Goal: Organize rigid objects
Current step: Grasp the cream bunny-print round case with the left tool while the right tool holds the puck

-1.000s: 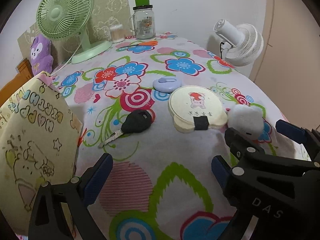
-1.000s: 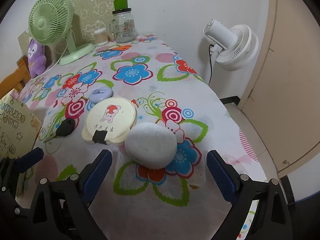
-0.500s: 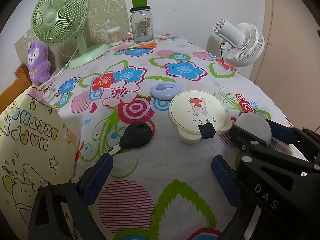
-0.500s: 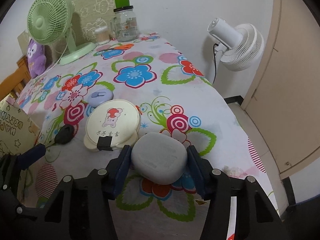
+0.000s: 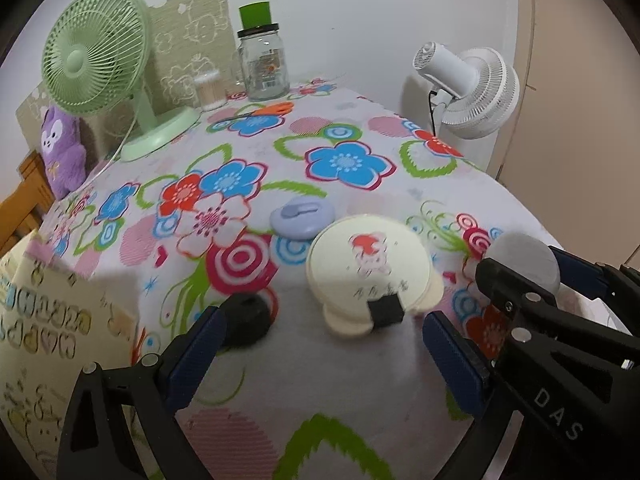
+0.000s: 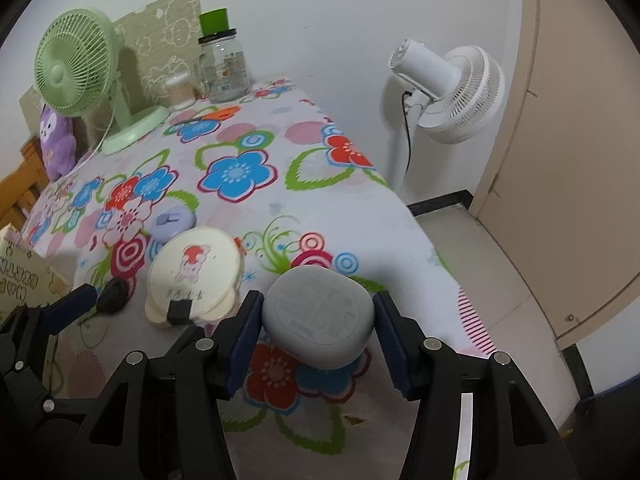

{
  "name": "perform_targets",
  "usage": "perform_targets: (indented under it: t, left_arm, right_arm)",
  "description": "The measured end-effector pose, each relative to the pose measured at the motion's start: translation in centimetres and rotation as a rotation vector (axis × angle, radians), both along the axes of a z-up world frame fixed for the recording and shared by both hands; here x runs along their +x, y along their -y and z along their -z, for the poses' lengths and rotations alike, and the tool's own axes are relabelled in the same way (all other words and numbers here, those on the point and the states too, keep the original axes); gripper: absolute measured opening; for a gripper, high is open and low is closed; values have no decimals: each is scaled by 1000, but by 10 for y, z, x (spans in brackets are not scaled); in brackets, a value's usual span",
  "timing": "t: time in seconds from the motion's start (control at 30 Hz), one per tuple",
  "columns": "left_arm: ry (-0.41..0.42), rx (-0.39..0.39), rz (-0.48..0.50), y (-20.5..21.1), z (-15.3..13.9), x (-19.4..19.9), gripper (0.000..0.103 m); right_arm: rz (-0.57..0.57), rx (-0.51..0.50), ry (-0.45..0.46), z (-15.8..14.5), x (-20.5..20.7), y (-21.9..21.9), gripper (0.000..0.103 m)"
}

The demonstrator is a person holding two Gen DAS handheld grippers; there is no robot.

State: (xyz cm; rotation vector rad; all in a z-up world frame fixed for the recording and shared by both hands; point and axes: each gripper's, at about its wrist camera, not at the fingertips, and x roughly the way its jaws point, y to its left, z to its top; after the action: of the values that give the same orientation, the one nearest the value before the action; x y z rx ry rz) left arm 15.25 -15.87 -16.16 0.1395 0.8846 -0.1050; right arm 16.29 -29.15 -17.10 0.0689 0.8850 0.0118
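My right gripper (image 6: 318, 336) is shut on a grey rounded case (image 6: 320, 318) and holds it just above the flowered tablecloth; the case also shows in the left wrist view (image 5: 524, 260). My left gripper (image 5: 320, 348) is open and empty, low over the cloth. A black car key (image 5: 248, 320) lies by its left finger. A cream round mirror case (image 5: 368, 272) lies ahead between the fingers, and a lilac round disc (image 5: 302, 216) lies beyond it.
A green desk fan (image 5: 96, 56), a glass jar with a green lid (image 5: 262, 64), a cotton-swab pot (image 5: 208, 90) and a purple plush (image 5: 64, 152) stand at the back. A yellow birthday bag (image 5: 48, 344) is at the left. A white floor fan (image 6: 452, 92) stands beyond the right table edge.
My right gripper closed on the grey case and lifted it slightly. My left gripper moved forward toward the key and the cream case.
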Motion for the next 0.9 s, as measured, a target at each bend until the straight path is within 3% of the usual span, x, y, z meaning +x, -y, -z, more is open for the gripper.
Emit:
perform_targets:
  t: [0.5, 0.9]
  left_arm:
    - [-50, -51, 31, 14, 3, 28, 99]
    - [-60, -71, 32, 22, 6, 30, 82]
  right_arm:
    - [50, 19, -16, -4, 19, 13, 59]
    - [57, 36, -36, -1, 24, 17, 59]
